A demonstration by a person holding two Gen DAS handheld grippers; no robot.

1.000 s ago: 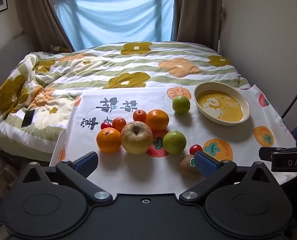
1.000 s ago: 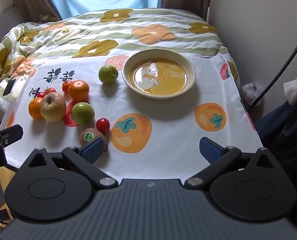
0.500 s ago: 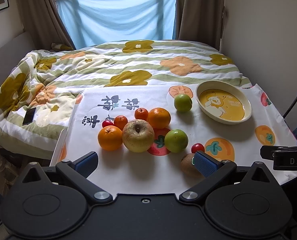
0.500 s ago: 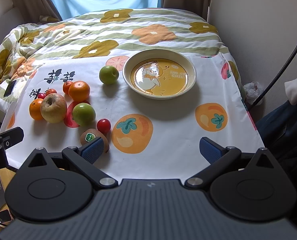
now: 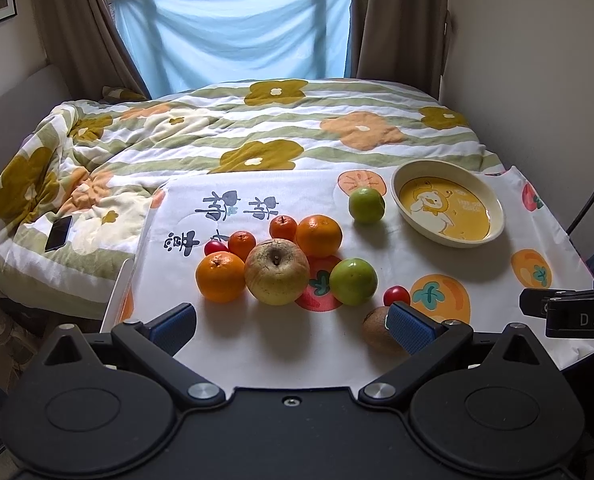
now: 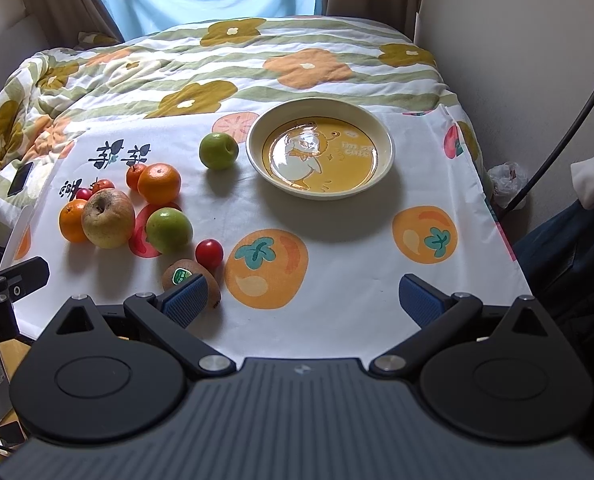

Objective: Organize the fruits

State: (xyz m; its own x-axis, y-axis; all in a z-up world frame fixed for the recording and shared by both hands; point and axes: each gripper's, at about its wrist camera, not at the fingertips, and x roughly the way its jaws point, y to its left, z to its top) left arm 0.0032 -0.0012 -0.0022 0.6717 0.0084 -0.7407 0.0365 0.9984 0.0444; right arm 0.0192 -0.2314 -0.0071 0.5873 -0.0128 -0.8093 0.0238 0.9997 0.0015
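Observation:
Fruit lies on a white printed cloth (image 5: 257,344): a big yellow apple (image 5: 276,272) (image 6: 108,219), oranges (image 5: 220,277) (image 5: 319,236), small tangerines (image 5: 283,227), two green apples (image 5: 353,281) (image 5: 366,205) (image 6: 218,151), cherry tomatoes (image 5: 396,295) (image 6: 209,251) and a kiwi (image 5: 377,330) (image 6: 185,276). An empty yellow duck plate (image 5: 447,236) (image 6: 320,188) sits at the right. My left gripper (image 5: 291,320) is open and empty, near the table's front edge before the fruit pile. My right gripper (image 6: 303,300) is open and empty, its left finger just in front of the kiwi.
The table stands against a bed with a flowered quilt (image 5: 257,128); a phone (image 5: 58,233) lies on it at the left. A wall (image 5: 537,60) runs along the right. A dark cable (image 6: 569,120) hangs at the right.
Both grippers have pulled back and tilted up a little, so the fruit and plate sit slightly lower in both views. Nothing on the table has moved.

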